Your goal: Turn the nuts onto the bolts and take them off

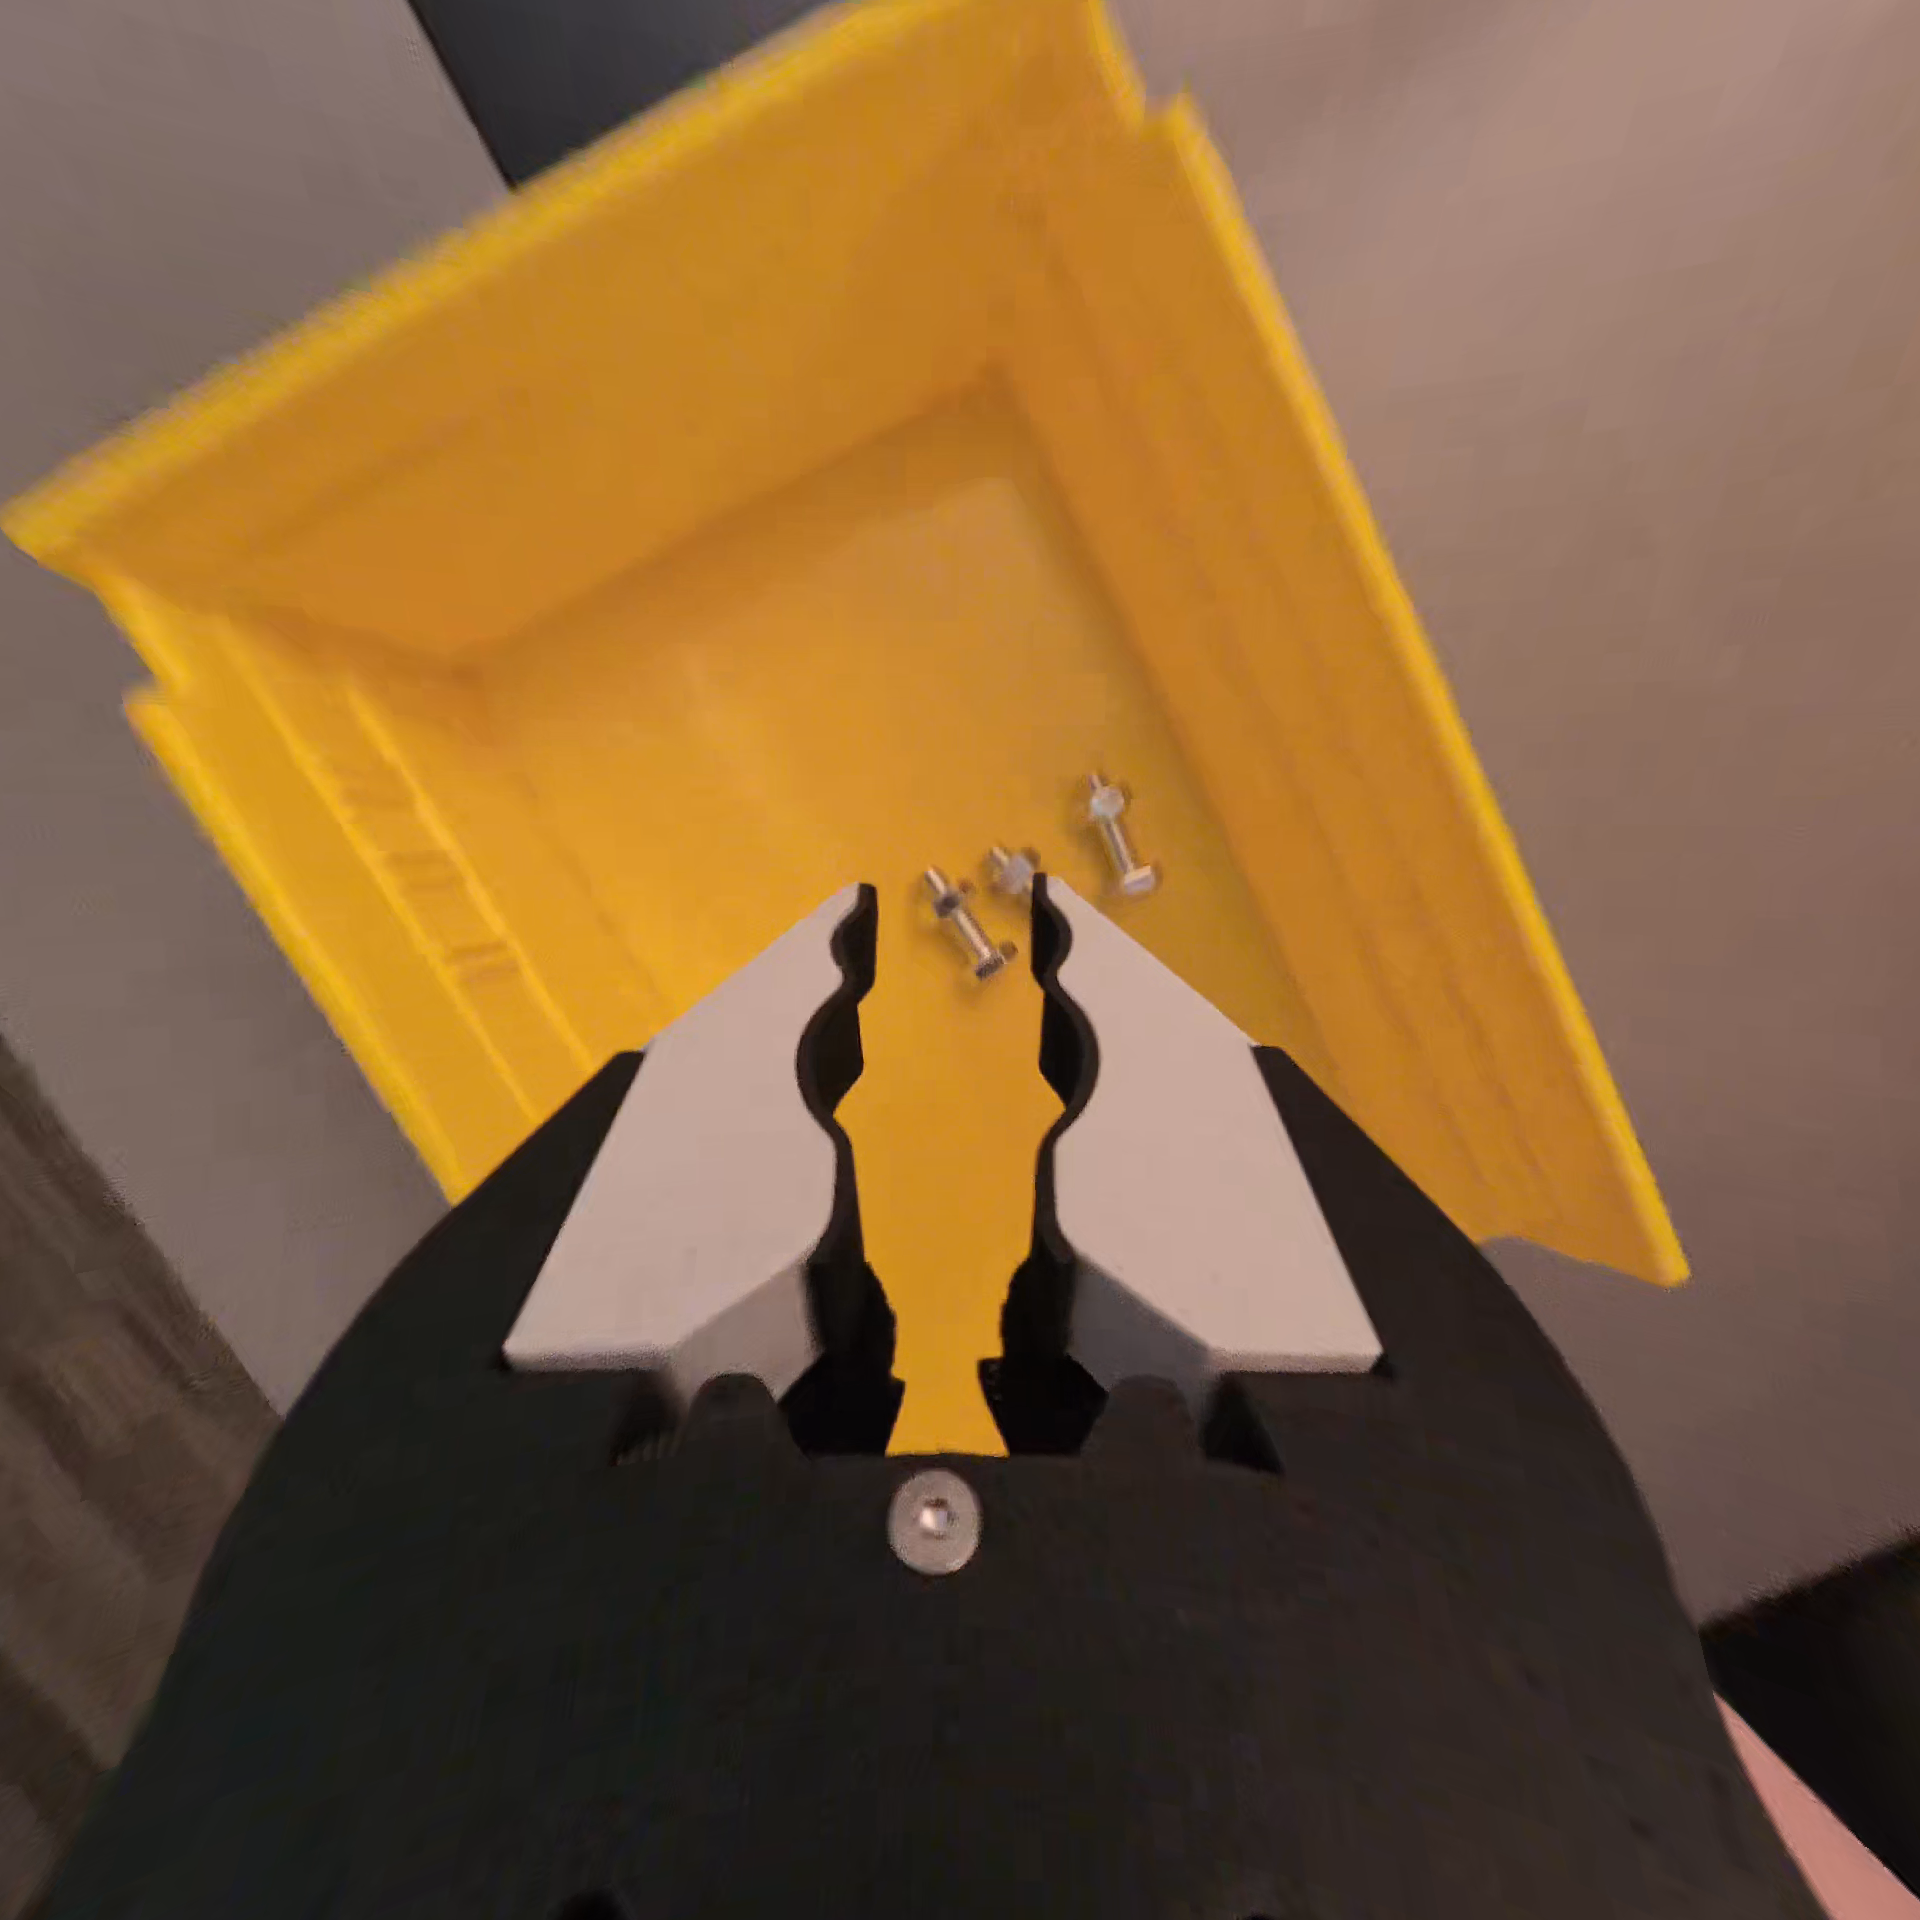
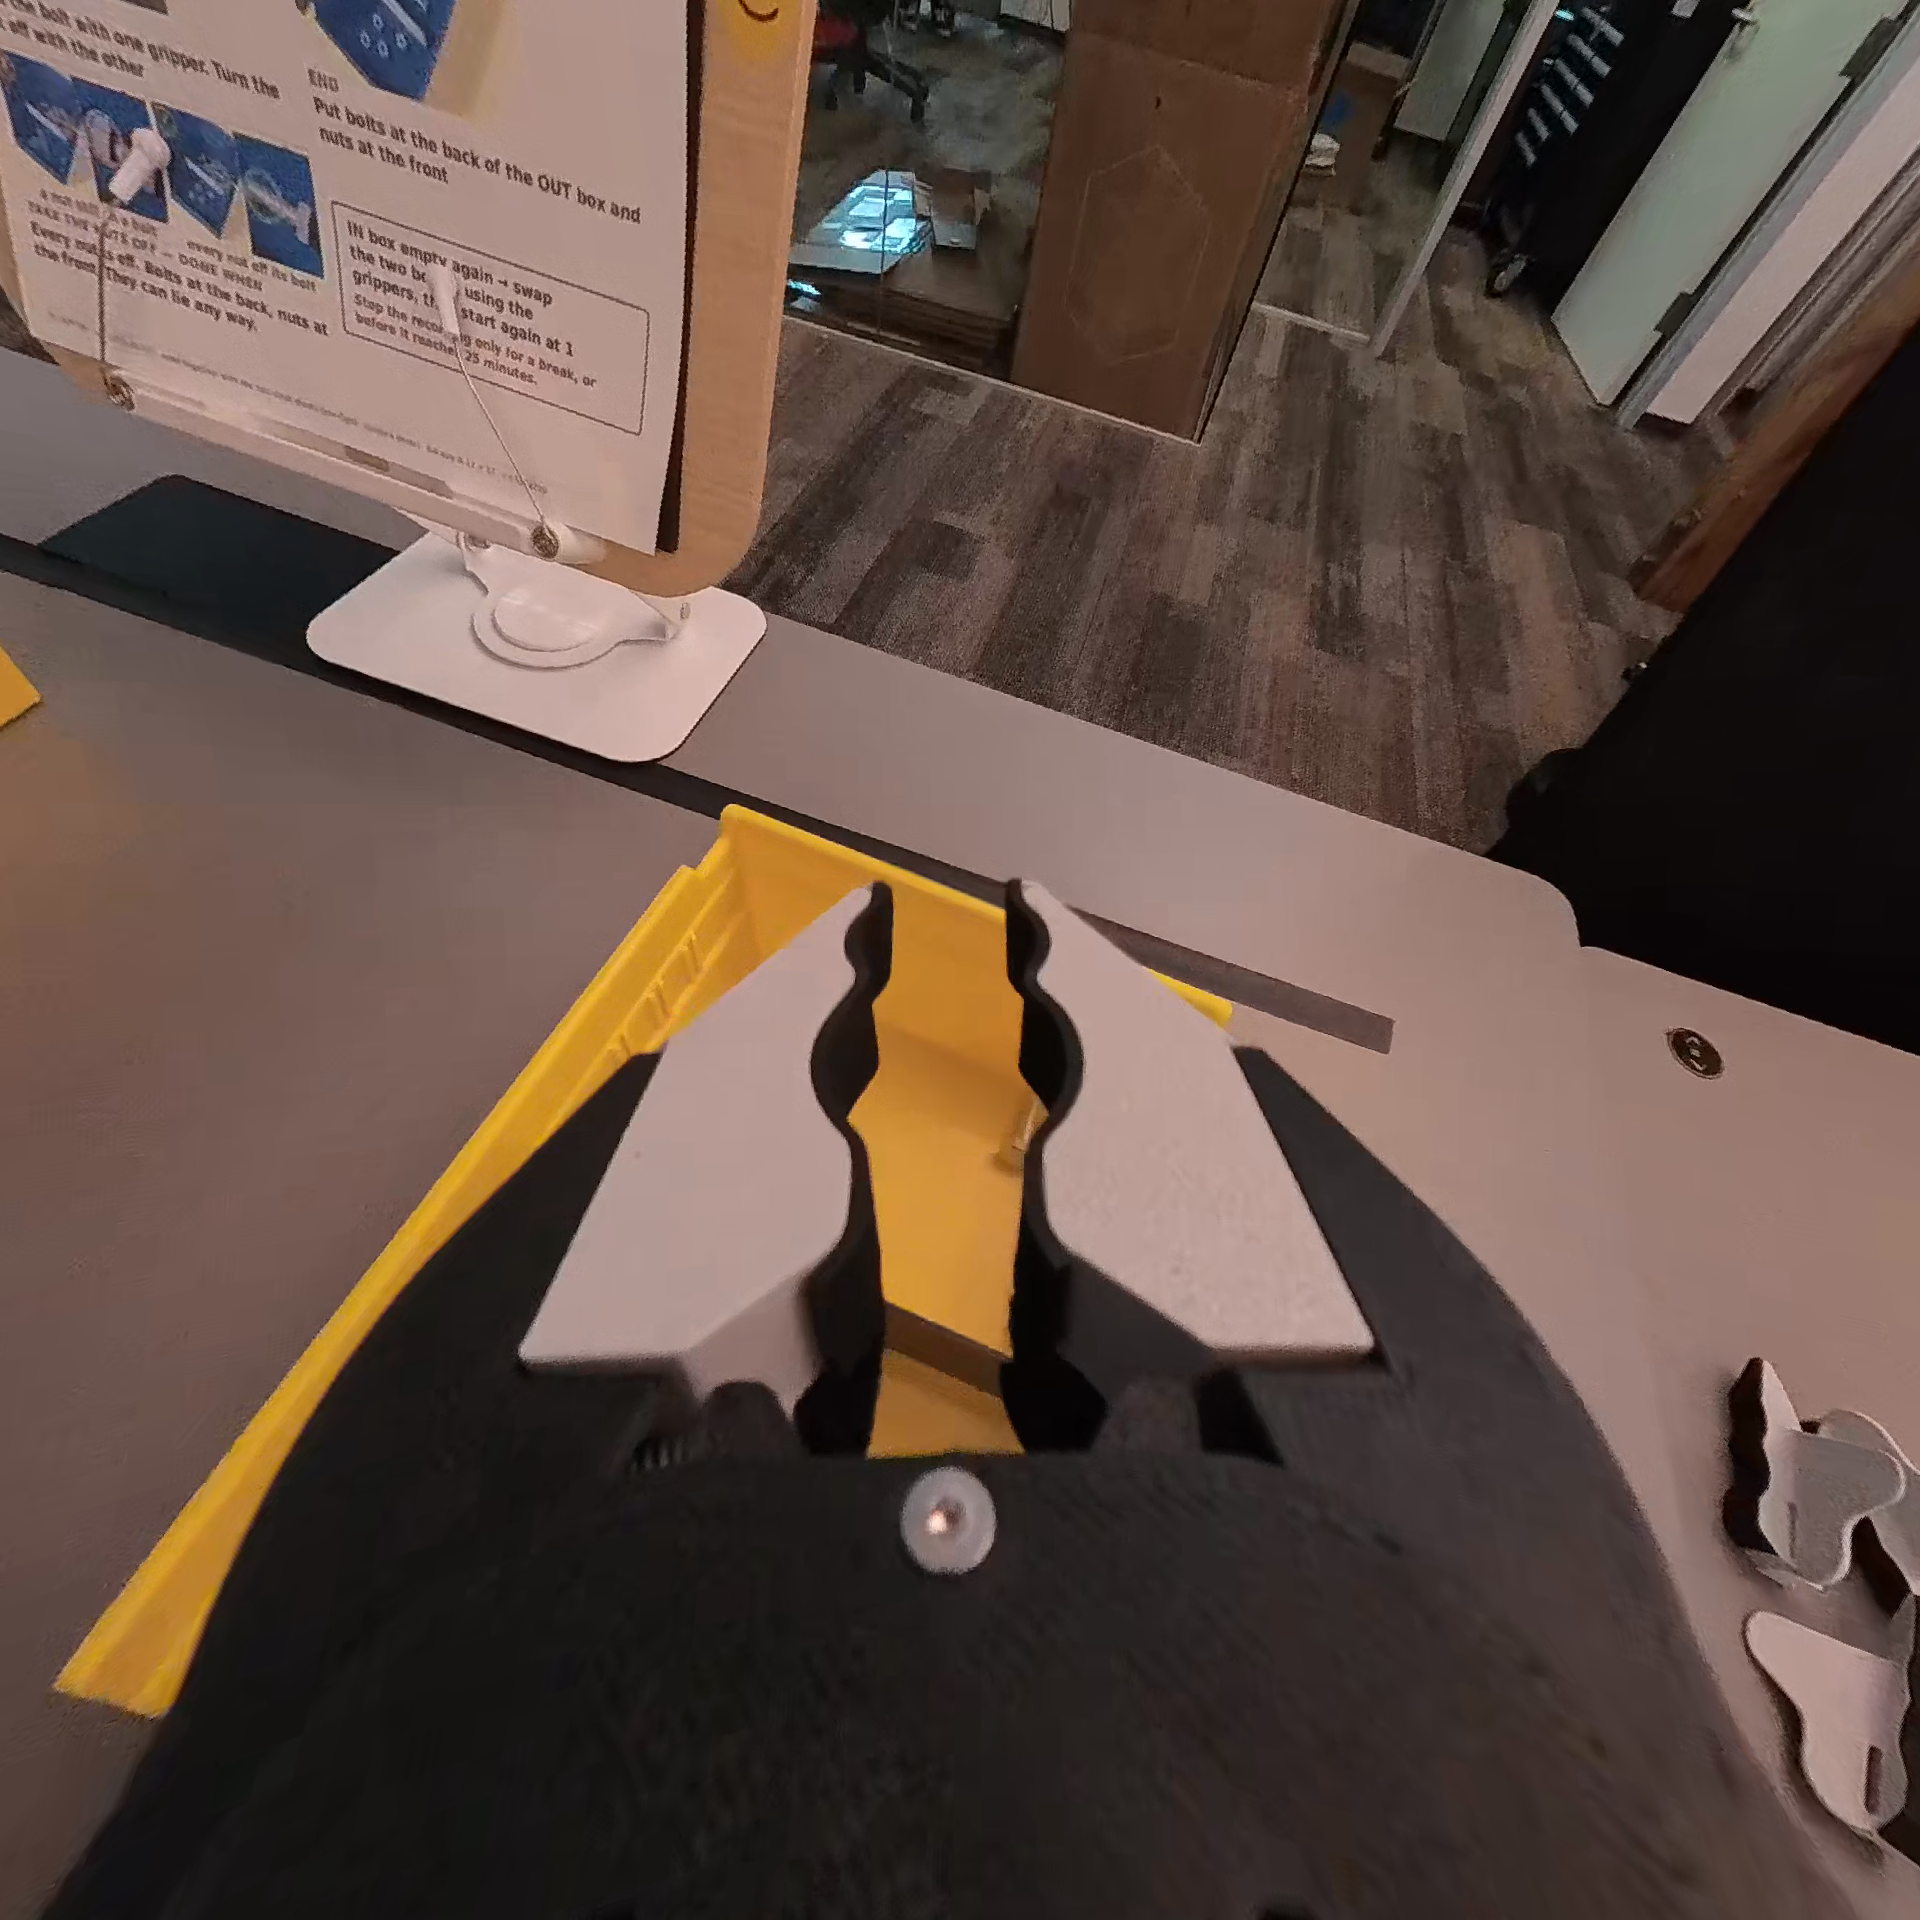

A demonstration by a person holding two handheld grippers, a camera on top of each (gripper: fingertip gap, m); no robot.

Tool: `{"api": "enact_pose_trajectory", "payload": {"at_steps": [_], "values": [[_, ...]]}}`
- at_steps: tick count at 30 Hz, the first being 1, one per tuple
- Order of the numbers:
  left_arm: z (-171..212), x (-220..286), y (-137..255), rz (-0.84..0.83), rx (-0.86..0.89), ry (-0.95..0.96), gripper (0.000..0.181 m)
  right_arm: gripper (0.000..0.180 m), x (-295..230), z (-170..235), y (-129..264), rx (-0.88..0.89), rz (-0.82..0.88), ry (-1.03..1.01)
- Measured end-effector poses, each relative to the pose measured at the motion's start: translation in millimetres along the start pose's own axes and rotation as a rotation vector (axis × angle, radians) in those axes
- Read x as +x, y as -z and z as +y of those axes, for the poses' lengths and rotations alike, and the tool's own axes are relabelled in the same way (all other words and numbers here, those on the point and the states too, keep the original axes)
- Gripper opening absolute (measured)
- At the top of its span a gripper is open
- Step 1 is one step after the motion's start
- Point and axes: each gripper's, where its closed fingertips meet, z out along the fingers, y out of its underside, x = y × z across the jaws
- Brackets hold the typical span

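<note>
Yellow bin (image 1: 727, 520): three nutted bolts (image 1: 966, 930) at 12 o'clock of left gripper (image 1: 954, 896); both grippers' fingers released, empty. Step: picking first bolt.

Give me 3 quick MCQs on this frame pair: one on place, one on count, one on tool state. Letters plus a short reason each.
1. Where do the bolts in the left wrist view lie?
A. On the grey table
B. On the floor of the yellow bin
C. Between the tool's fingers

2. How many bolts show in the left wrist view?
A. One
B. Three
C. Six

3. What state is the left tool in?
A. Open, holding nothing
B. Shut on a bolt
C. Shut on a nut

Answers:
1 B: the bolts rest on the floor of the yellow bin, just past the fingertips.
2 B: one left, a partly hidden one in the middle, one to the right.
3 A: the left tool shows a clear gap between its fingers, with only yellow floor seen through it.
</note>
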Motion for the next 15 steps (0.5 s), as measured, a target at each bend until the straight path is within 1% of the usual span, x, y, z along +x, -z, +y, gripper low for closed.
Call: {"api": "enact_pose_trajectory", "payload": {"at_steps": [1,3,5,7,15], "values": [[10.2,0.6,-7.3,0.029,-0.06,0.036,0.028,0.022,-0.7,1.5,-1.0,-0.008,-0.003,0.007],[30.5,-0.7,-19.9,0.049,-0.182,0.089,0.028,0.023,-3.3,4.0,-2.8,-0.021,-0.013,0.03],[44.1,-6.5,-29.8,0.022,-0.274,0.112,0.028,0.023,-4.2,6.9,-4.7,-0.038,-0.013,0.045],[48.4,-2.7,-37.8,0.049,-0.312,0.134,0.025,0.024,-5.4,9.9,-6.9,-0.055,-0.016,0.05],[55.5,7.5,-62.3,0.133,-0.401,0.25,0.022,0.025,-7.0,18.4,-9.5,-0.1,-0.016,0.082]]}}
